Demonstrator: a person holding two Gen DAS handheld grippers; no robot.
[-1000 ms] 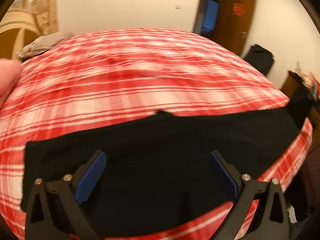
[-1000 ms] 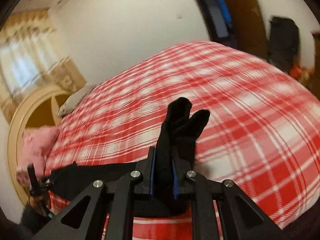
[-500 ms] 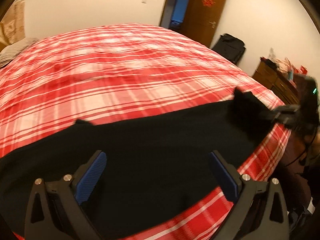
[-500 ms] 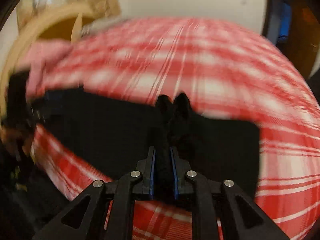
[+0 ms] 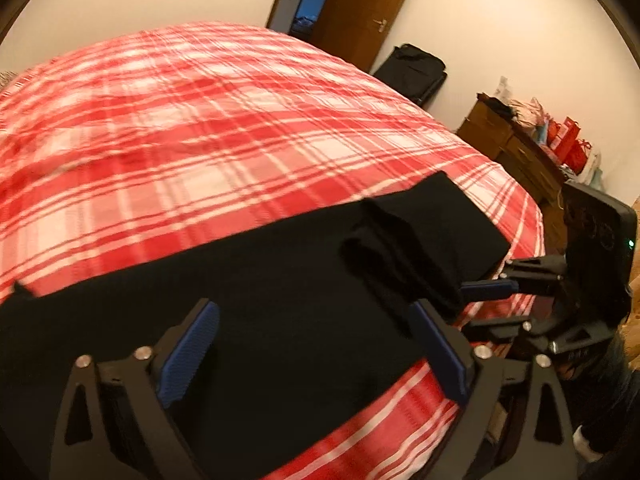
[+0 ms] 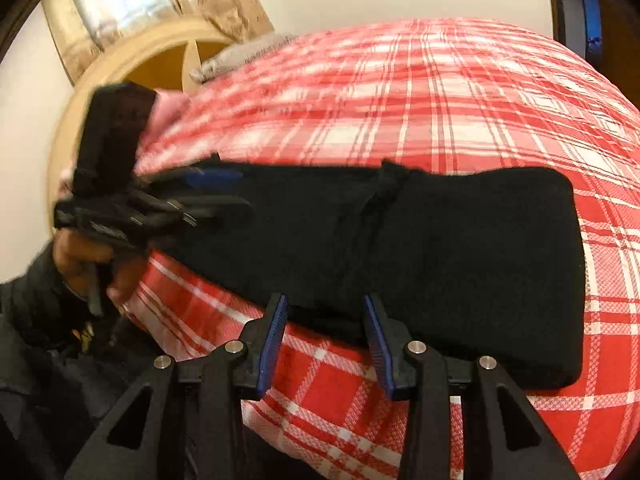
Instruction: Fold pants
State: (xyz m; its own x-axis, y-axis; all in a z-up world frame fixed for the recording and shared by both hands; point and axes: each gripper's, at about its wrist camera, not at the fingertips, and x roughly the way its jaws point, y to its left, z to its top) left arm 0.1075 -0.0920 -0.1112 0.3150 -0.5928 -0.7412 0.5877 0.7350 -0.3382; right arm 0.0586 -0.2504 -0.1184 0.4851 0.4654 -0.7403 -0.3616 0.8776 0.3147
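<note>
Black pants [image 6: 460, 248] lie across the near edge of a red plaid bed [image 6: 440, 112], with a doubled layer on the right side and a raised crease [image 5: 400, 256] in the middle. My right gripper [image 6: 326, 336] is open at the pants' near edge, with nothing between its blue pads. It also shows at the right of the left wrist view as the right gripper [image 5: 492, 304], beside the bunched fold. My left gripper [image 5: 316, 348] hangs open just above the flat black cloth. The right wrist view catches the left gripper [image 6: 208, 192] blurred at the pants' left end.
A person's hand [image 6: 84, 264] holds the left tool at the bed's edge. A headboard [image 6: 132, 64] and pillow [image 6: 236, 56] are at the bed's head. A brown door [image 5: 360, 8], black suitcase [image 5: 416, 72] and dresser [image 5: 516, 148] with red bags stand beyond.
My right gripper carried the pinched pant end over onto the spread pants, then opened and let it go. My left gripper swung right along the pants and stayed open.
</note>
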